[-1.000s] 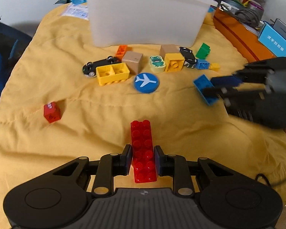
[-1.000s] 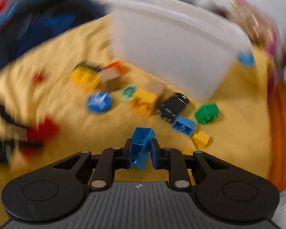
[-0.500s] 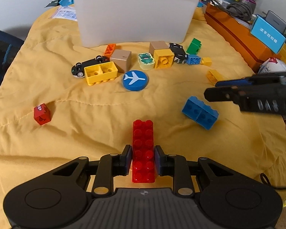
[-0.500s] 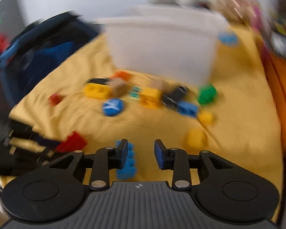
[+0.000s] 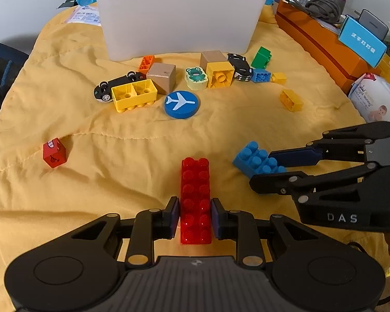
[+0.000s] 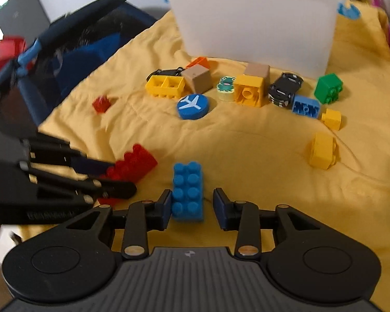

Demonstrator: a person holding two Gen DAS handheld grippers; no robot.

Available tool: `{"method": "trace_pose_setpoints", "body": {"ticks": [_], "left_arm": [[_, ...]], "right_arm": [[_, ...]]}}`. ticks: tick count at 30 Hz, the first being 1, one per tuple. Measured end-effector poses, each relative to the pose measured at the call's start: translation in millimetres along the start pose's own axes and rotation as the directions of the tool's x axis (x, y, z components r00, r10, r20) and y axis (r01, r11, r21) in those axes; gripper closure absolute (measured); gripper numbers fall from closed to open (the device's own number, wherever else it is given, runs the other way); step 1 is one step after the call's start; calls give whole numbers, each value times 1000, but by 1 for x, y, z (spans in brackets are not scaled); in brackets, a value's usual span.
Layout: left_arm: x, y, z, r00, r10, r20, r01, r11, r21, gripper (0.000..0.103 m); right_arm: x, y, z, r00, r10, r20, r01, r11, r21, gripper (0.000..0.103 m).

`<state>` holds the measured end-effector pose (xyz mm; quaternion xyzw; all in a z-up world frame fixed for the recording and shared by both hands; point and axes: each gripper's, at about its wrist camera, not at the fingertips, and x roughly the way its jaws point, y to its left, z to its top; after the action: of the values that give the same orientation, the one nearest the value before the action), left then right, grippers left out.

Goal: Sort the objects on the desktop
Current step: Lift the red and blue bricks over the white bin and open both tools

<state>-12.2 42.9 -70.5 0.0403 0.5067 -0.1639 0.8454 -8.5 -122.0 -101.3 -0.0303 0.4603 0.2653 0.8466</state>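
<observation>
Two hand-held grippers work over a yellow cloth (image 5: 132, 161). Left gripper (image 5: 195, 217) clamps one long red plastic brick (image 5: 195, 197). Right gripper (image 6: 193, 205), jaws opening, straddles one blue studded brick (image 6: 187, 191) lying near. One white plastic bin (image 5: 179, 15) stands far.

Even, soft indoor light; fisheye bending at the rims of both views.

The left wrist view is sharp, with faint shadows under the toys on the yellow cloth (image 5: 132, 156) and small glints on the red brick (image 5: 195, 197). The right wrist view is softer, smeared along its left edge; the white bin (image 6: 257, 26) looks washed out.
</observation>
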Motion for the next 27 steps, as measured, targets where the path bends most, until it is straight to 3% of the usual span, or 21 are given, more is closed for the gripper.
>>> {"method": "trace_pose_setpoints", "body": {"ticks": [1, 2, 7, 11, 14, 17, 19, 22, 25, 27], "left_arm": [[0, 0, -1, 1000, -4, 0, 4, 1000, 4, 75], [0, -1, -2, 1000, -4, 1, 4, 1000, 10, 74], [-5, -1, 0, 999, -29, 29, 29, 999, 14, 75], [-21, -2, 23, 994, -22, 103, 17, 999, 48, 75], [-35, 2, 58, 982, -12, 187, 0, 998, 66, 75], [-47, 6, 102, 959, 10, 283, -33, 996, 77, 75], [-54, 7, 135, 939, 24, 343, -49, 997, 65, 75], [-56, 4, 181, 912, 44, 408, -70, 996, 47, 75], [-45, 1, 211, 914, 64, 402, -94, 994, 57, 72], [-46, 2, 211, 906, 80, 415, -111, 993, 50, 59]], "right_arm": [[-1, 2, 0, 1000, -8, -2, 8, 1000, -18, 67], [-2, 5, 0, 1000, -15, -2, 15, 999, -35, 75], [-1, 19, -4, 998, -68, -5, 67, 986, -154, 76], [-16, 14, 10, 999, -40, 20, 42, 992, -118, 76], [-32, 5, 36, 991, -83, 106, 94, 990, -106, 76], [-51, -6, 74, 959, -148, 241, 172, 981, -84, 76], [-58, -14, 100, 924, -206, 323, 234, 971, -51, 76], [-63, -33, 136, 882, -262, 391, 273, 962, 27, 76], [-57, -45, 158, 843, -326, 427, 328, 942, 71, 74], [-53, -50, 163, 829, -346, 439, 350, 934, 74, 72]]}}
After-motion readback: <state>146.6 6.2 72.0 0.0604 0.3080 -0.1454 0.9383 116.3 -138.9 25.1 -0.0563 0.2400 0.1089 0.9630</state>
